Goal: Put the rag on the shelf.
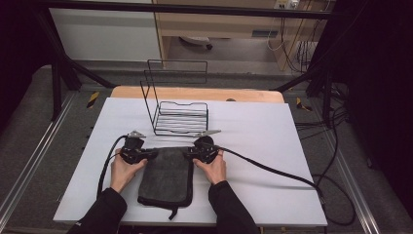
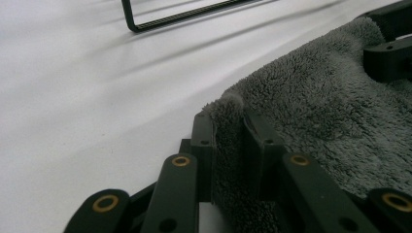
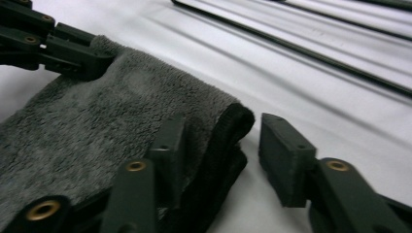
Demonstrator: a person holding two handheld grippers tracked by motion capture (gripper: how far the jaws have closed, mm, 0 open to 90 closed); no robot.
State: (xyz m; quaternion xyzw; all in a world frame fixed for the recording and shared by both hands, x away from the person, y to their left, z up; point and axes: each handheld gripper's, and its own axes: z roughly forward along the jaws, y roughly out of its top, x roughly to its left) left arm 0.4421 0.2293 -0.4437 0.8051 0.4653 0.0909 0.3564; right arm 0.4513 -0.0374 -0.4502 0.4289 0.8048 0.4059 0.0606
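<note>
Grey folded towel [image 1: 166, 175] lies lengthwise toward the person; left gripper [image 2: 228, 141] pinches its corner, while the right gripper [image 3: 218, 145] view shows jaws not yet closed around the other corner.

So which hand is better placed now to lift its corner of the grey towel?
Left. The left hand-held gripper already pinches the towel corner between its pads. The right hand-held gripper straddles its corner, but a gap remains beside one pad, so it probably must close further first.
</note>
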